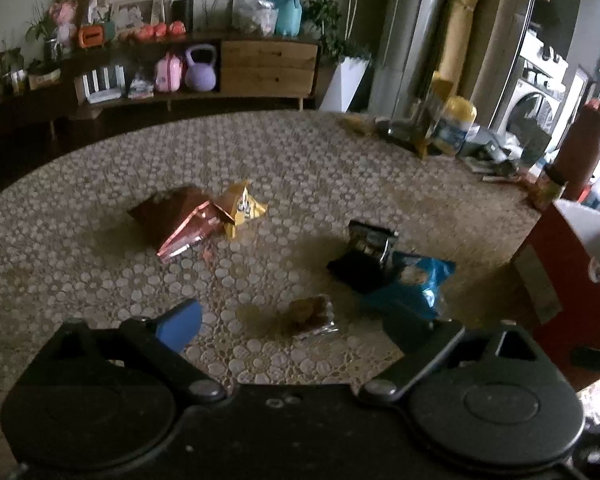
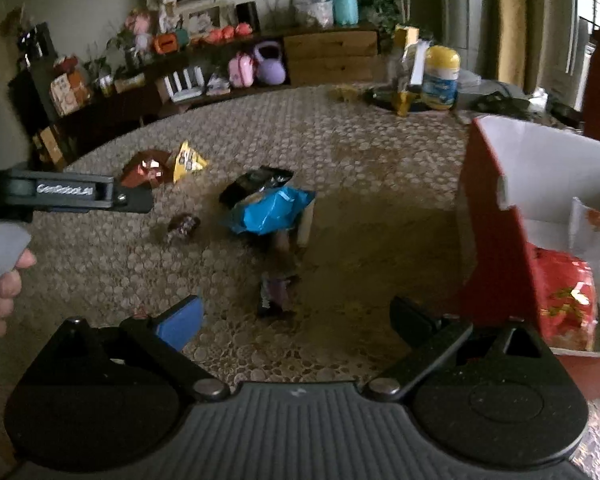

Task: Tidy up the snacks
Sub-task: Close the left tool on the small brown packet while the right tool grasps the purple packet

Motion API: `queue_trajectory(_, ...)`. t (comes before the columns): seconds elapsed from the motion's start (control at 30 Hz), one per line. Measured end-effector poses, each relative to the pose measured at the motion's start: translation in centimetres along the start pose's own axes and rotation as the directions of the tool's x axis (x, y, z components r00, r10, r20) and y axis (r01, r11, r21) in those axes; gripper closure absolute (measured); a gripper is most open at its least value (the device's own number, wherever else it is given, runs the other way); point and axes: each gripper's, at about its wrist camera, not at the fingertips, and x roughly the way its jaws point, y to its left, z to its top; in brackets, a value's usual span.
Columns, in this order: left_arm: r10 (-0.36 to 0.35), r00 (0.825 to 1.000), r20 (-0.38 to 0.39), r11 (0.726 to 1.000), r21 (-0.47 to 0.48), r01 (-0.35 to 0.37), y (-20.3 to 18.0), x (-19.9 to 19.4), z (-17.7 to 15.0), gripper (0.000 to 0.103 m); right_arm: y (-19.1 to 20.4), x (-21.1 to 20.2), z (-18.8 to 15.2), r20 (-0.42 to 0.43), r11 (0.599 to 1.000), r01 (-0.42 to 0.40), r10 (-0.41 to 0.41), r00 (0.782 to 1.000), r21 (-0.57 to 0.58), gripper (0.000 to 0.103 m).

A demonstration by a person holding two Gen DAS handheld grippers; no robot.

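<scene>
Bare tablecloth (image 1: 100,264) lay open left of the blue chip bag (image 1: 414,284); the red box (image 2: 496,216) walled the right; the clear-wrapped snack (image 1: 310,314) sat centre.

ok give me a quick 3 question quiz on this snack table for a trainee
1. True or false: the left gripper is shut on a packet.
2. Which packet lies partly over the black packet? A red-brown packet B blue packet C yellow packet
3. Fill in: the red box already holds a ____ packet.

Key: 1 false, both grippers are open and empty, the right gripper too. 2 B. 3 red.
</scene>
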Motion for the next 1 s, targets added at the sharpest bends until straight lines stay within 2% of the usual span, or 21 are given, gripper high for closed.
queue_trajectory(0.07, 0.004, 1.000, -0.009, 1.000, 0.006, -0.003, -0.2, 0.9, -0.2, 0.010, 0.2, 1.2, 0.0, -0.016, 1.000, 0.008, -0.008, 1.000, -0.004, 0.003)
queue_trajectory(0.23, 0.005, 0.999, -0.038, 1.000, 0.010, -0.005, -0.7, 2.9, -0.6, 0.019, 0.8, 3.9, 0.0, -0.051, 0.999, 0.030, -0.031, 0.998, -0.028, 0.013)
queue_trajectory(0.3, 0.008, 0.999, -0.046, 1.000, 0.016, -0.007, -1.0, 3.6, -0.8, 0.022, 1.0, 4.7, 0.0, -0.058, 0.999, 0.036, -0.039, 0.998, -0.038, 0.022)
queue_trajectory(0.47, 0.007, 0.998, -0.055, 1.000, 0.020, -0.006, -1.4, 4.8, -1.0, 0.031, 1.3, 6.3, 0.0, -0.077, 0.998, 0.046, -0.050, 0.996, -0.049, 0.037)
queue_trajectory(0.67, 0.005, 0.998, -0.070, 1.000, 0.021, -0.003, -1.6, 5.7, -1.1, 0.050, 1.9, 6.8, -0.1, -0.072, 0.994, 0.063, -0.069, 0.995, -0.085, 0.051)
queue_trajectory(0.7, 0.005, 0.998, -0.070, 1.000, 0.020, -0.003, -1.6, 5.8, -1.1, 0.052, 2.0, 6.8, -0.2, -0.070, 0.994, 0.068, -0.074, 0.995, -0.090, 0.057)
queue_trajectory(0.87, 0.003, 0.998, -0.069, 1.000, 0.016, -0.002, -1.6, 5.8, -1.1, 0.070, 2.1, 6.8, -0.1, -0.066, 0.993, 0.079, -0.085, 0.994, -0.087, 0.070)
queue_trajectory(1.0, -0.001, 0.998, -0.070, 1.000, 0.004, 0.002, -1.6, 5.6, -1.2, 0.071, 1.7, 6.6, -0.1, -0.067, 0.994, 0.077, -0.082, 0.994, -0.072, 0.076)
